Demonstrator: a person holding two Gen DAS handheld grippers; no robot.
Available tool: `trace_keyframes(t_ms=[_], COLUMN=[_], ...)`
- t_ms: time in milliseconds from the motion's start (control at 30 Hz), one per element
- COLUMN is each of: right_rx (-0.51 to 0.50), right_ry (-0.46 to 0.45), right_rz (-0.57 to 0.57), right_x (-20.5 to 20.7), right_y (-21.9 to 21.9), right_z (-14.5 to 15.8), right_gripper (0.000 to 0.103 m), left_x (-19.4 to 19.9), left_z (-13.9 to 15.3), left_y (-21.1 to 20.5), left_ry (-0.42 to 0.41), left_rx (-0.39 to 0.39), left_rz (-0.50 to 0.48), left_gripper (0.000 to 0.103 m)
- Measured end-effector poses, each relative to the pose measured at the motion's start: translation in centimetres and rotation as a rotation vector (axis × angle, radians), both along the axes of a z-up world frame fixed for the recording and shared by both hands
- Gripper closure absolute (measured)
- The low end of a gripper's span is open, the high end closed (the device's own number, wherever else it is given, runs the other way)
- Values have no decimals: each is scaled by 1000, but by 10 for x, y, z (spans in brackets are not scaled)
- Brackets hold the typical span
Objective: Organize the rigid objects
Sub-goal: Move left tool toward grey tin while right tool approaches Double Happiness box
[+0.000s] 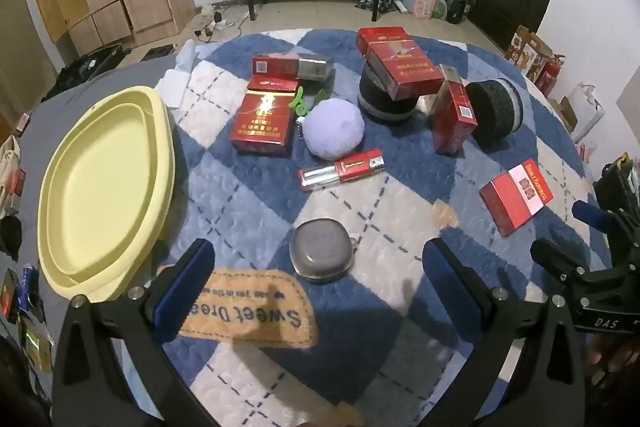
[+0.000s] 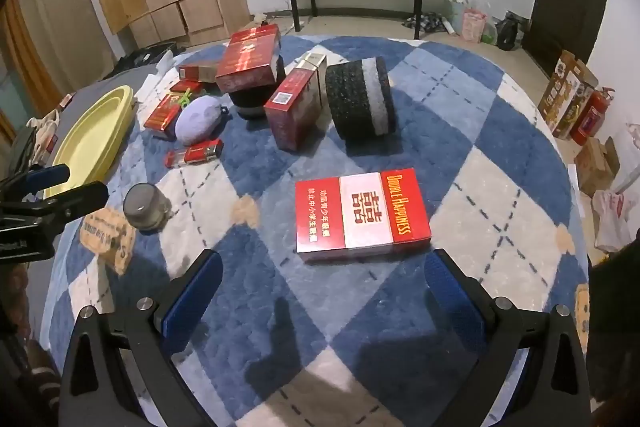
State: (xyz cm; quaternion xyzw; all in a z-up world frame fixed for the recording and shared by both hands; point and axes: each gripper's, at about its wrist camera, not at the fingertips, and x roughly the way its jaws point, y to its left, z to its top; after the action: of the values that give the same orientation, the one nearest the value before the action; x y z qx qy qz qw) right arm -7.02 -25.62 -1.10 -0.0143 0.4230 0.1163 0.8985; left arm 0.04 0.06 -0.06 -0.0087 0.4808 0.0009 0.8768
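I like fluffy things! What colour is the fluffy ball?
Pale lilac, seen best from the left wrist: fluffy ball.

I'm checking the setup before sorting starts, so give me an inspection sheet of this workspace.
Surface: blue and white checked blanket, tan label sewn on.
Job's things: Double Happiness box flat near the right claw; grey case ahead of the left claw; red boxes, two black cylinders, lighter; yellow tray empty.
Clutter: lilac pompom, green clip.
Grippers: both claws open, holding nothing.
Cables: plugs and cords on the floor.
Surroundings: wooden cabinet, black table, dark door, bags, fire extinguisher.
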Motion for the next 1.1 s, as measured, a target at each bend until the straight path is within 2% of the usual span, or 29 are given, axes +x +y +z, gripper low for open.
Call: trace_keyframes(t_ms=[67, 100, 167, 333, 633, 1000, 1100], right_rx=[0, -1, 30, 26, 23, -6, 18], right_ry=[9, 11, -14, -6, -6, 27, 59], right_rz=[-6, -10, 2, 10, 52, 43, 33], right_x=[1, 2, 0, 1, 0, 4, 9], right_y=[2, 4, 1, 3, 8, 9, 6], right_z=[0, 0, 2, 0, -5, -8, -11], right_gripper=[0, 0, 0, 0, 0, 0, 0], left_x=[1, -6, -2, -2, 2, 0, 0], left_z=[-1, -2, -3, -6, -10, -9, -9], left_y=[0, 1, 2, 5, 2, 8, 9], left_ry=[7, -16, 7, 8, 29, -1, 0], left_rx=[-5, -6, -15, -19, -74, -40, -45], left_rz=[7, 9, 15, 23, 8, 37, 39], left_gripper=[0, 0, 0, 0, 0, 0, 0])
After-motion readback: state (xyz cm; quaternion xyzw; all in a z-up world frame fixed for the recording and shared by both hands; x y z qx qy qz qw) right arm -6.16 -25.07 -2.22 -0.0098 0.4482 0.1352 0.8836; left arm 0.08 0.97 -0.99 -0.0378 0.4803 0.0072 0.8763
